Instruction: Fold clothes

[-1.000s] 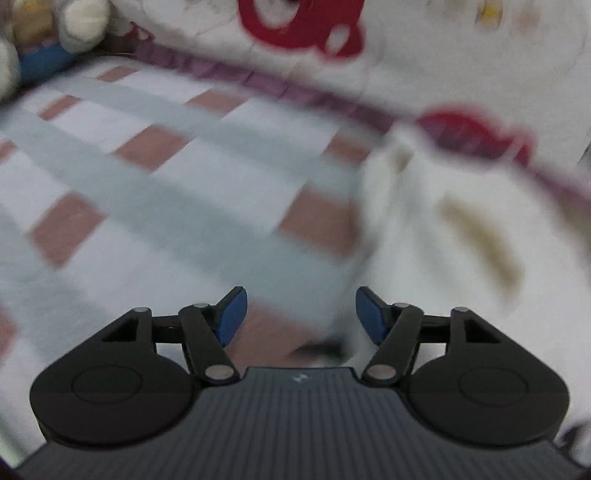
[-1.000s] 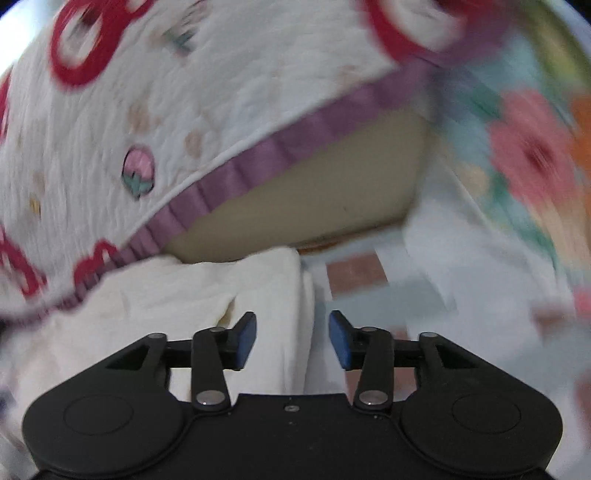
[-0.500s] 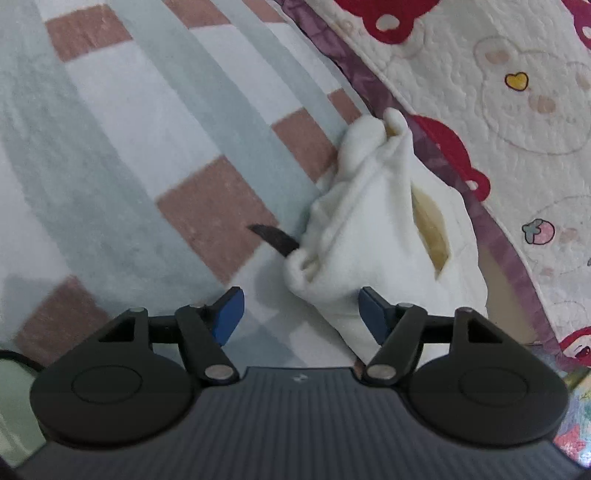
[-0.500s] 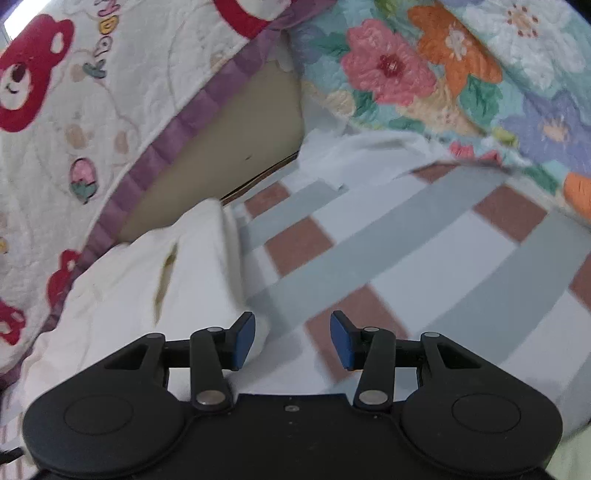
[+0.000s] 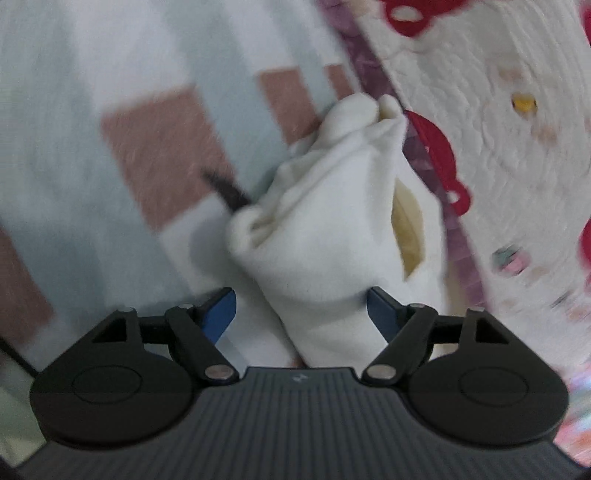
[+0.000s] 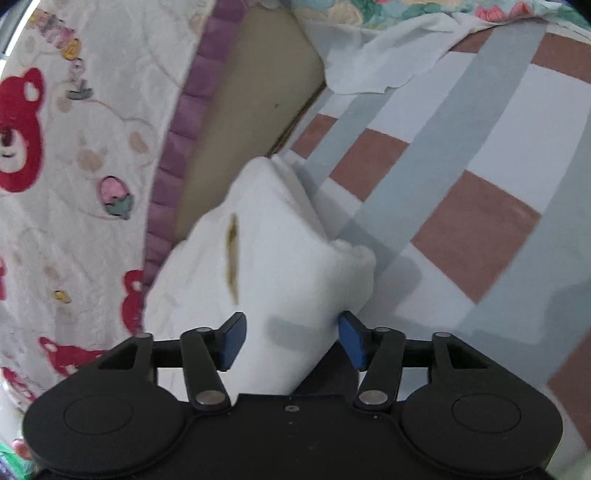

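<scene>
Garment [image 5: 332,229] between left tongs [image 5: 301,314] | right tongs [image 6: 291,338] opening

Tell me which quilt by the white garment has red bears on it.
The purple-edged cream quilt beside the white garment; the other quilt shows flowers.

Checked sheet [image 6: 476,177] free; bear quilt [image 6: 92,155] walls garment's [image 6: 280,258] far side.

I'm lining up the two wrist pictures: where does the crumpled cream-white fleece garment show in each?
Left wrist view: the crumpled cream-white fleece garment lies centre, running down between the opening left tongs.
Right wrist view: the garment lies left of centre, its near end between the opening right tongs.
Shared landmark: the purple ruffled border of the bear-print quilt, beside the garment.
</scene>
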`<state>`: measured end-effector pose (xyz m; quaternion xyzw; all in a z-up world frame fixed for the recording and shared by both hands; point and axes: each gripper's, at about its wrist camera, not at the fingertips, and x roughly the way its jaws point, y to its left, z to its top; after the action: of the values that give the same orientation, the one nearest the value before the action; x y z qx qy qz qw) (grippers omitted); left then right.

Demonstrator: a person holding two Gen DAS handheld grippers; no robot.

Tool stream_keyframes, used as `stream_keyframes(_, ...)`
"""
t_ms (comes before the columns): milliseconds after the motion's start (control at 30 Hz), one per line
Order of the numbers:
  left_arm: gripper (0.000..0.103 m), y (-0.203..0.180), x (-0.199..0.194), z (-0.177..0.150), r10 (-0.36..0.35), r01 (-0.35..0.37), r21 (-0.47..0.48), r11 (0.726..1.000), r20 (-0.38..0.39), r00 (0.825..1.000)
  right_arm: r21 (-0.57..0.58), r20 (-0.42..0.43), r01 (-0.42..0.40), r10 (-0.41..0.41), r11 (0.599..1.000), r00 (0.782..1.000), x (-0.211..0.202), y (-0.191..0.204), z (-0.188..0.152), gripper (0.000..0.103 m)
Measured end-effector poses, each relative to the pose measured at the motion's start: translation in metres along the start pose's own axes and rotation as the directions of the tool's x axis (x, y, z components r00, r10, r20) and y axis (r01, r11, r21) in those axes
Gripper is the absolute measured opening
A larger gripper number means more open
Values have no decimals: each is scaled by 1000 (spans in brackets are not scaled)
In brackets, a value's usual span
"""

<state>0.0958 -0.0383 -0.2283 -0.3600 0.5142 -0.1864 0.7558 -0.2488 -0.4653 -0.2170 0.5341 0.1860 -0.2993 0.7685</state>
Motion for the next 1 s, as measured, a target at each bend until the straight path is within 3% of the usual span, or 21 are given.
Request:
stream_keyframes(67, 78, -17, -2, -4, 103, -112, 139, 984, 69, 992, -38, -22, 63, -64, 997, 998, 9, 1, -1, 64)
stream_keyframes(167, 78, -24, 3, -3, 118, -139, 198, 970, 115, 986, -6, -31, 31, -31, 999, 999, 6, -6, -10, 64)
stream_keyframes(367, 83, -4, 13, 16, 13, -15, 25, 1000, 106, 994, 8, -39, -10, 10, 1000, 999, 2, -6, -13, 64)
stream_keyframes(467, 83, 2, 20, 26, -38, 43, -42, 998, 101, 994, 143, 20, -92, 90, 985, 996, 1, -12, -9, 64)
stream_keyframes(533, 82, 4, 26, 33, -55, 61, -59, 996, 103, 993, 280, 68, -132, 118, 951, 991, 3, -20, -10, 64)
stream_keyframes(600, 65, 4, 31, 41, -52, 56, -32, 998, 109, 993, 324, 83, -130, 108, 937, 991, 9, -23, -8, 65)
stream_keyframes(667, 45, -6, 32, 46, 26, -37, 92, 995, 122, 992, 268, 73, -83, 66, 960, 995, 19, -21, -3, 64)
stream_keyframes(733, 43, -20, 28, 45, 54, -93, 243, 966, 166, 985, 174, 77, -79, 66, 982, 995, 26, -16, 3, 65)
stream_keyframes(767, 43, -23, 28, 45, 36, -71, 259, 963, 138, 990, 157, 72, -72, 62, 985, 996, 28, -13, 6, 65)
stream_keyframes(833, 45, -21, 27, 45, 6, -18, 226, 974, 56, 998, 158, 52, -71, 63, 985, 997, 31, -8, 8, 55)
stream_keyframes(867, 46, -20, 24, 45, 7, -13, 213, 977, 30, 1000, 159, 42, -70, 64, 985, 997, 33, -5, 10, 26)
stream_keyframes(933, 50, -20, 16, 44, 40, -42, 223, 974, 14, 999, 158, 46, -81, 75, 984, 996, 32, -2, 12, 22)
stream_keyframes(1000, 75, -15, 11, 44, 76, -73, 219, 973, -6, 997, 88, 52, -91, 86, 992, 995, 26, 6, 16, 21)
